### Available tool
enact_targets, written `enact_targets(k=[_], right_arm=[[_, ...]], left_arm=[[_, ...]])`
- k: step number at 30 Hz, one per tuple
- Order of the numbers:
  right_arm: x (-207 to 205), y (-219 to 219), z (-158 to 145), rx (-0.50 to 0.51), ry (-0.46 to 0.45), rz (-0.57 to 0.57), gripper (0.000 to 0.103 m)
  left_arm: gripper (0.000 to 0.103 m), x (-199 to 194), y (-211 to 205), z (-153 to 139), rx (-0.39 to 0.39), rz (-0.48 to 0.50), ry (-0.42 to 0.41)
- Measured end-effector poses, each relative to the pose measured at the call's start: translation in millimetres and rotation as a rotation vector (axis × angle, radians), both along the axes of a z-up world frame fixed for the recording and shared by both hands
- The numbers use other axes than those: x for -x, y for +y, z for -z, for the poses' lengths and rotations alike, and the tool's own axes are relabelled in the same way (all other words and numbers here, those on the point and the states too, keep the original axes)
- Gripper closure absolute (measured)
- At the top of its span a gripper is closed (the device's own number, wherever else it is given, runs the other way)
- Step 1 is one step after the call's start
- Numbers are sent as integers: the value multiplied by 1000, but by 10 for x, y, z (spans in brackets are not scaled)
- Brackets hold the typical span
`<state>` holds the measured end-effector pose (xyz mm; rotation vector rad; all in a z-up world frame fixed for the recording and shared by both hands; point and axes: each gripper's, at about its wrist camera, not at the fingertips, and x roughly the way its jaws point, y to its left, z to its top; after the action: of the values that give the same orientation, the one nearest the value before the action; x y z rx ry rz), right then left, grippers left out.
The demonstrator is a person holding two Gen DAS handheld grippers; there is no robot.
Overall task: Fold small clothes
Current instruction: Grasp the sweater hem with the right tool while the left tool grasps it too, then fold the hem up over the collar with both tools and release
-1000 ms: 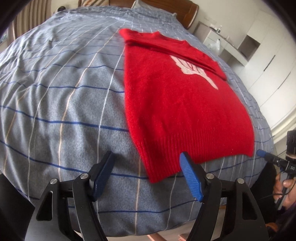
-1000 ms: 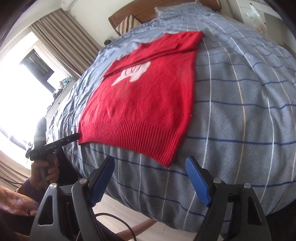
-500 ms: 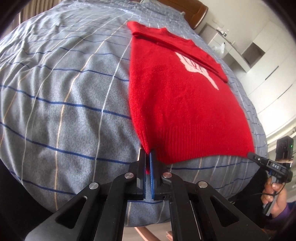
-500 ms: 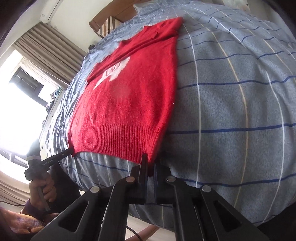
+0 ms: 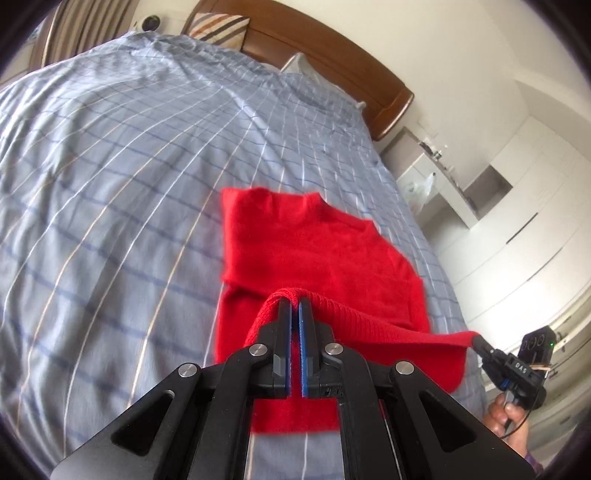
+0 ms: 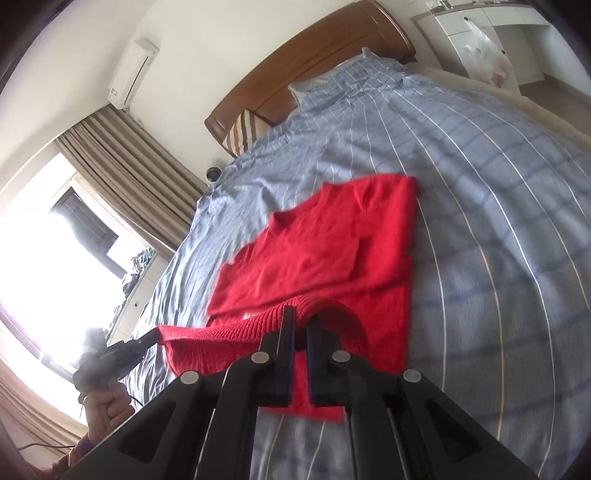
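A red knit sweater (image 5: 310, 240) lies on the blue checked bedspread (image 5: 122, 155); it also shows in the right wrist view (image 6: 332, 243). My left gripper (image 5: 293, 301) is shut on the left corner of its ribbed hem and holds it lifted. My right gripper (image 6: 299, 312) is shut on the other hem corner; it also shows at the far right of the left wrist view (image 5: 480, 341). The hem (image 5: 388, 325) stretches between them, raised above the sweater's body and carried toward the collar. The white print on the front is hidden.
A wooden headboard (image 5: 332, 62) and a striped pillow (image 5: 218, 31) stand at the far end of the bed. White cabinets (image 5: 517, 184) line the right side. A bright window with brown curtains (image 6: 122, 166) is on the other side.
Both grippers closed on the hem corners, then lifted the hem off the bed and carried it forward over the sweater toward the collar. The lower half now hangs doubled over the body.
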<state>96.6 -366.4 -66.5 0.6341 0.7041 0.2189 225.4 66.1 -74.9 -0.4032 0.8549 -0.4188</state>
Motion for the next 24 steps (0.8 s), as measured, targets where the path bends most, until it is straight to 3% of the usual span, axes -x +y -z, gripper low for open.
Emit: enact_targets(k=[6,10,11,13,14,15,18,22,24], right_arm=[[-1247,-179,200,105,46,36,98],[-1716,-261,424,135,65,60,98],[-1795,-280,480,125,72,65,97],[-1855,-316,555,120,102,85,90],[-1844,-339,560,122,109,101,77],[-1791,-371,541,117,103,112,72],[-1554,-417,384,125,66,108,70],[-1090,-312,185,200,37,40,68],[-753,-213,140,251,28,6,65]], left_arm=[[102,-1143,-453,218,-101,-51,40],[100,-1577,-612,359,-162,-75,29],[98,-1644,-634,387,-193,-93,26],[74,-1751,-599,446,-235,-142,57],[50,-1766,-544,453,-226,-161,72],[39,-1720,-463,428,-209,-184,70],[27,-1475,-281,278,-188,-197,20],[24,-953,-283,67,-301,-151,-47],[15,-594,-335,-11,-358,-129,-82]])
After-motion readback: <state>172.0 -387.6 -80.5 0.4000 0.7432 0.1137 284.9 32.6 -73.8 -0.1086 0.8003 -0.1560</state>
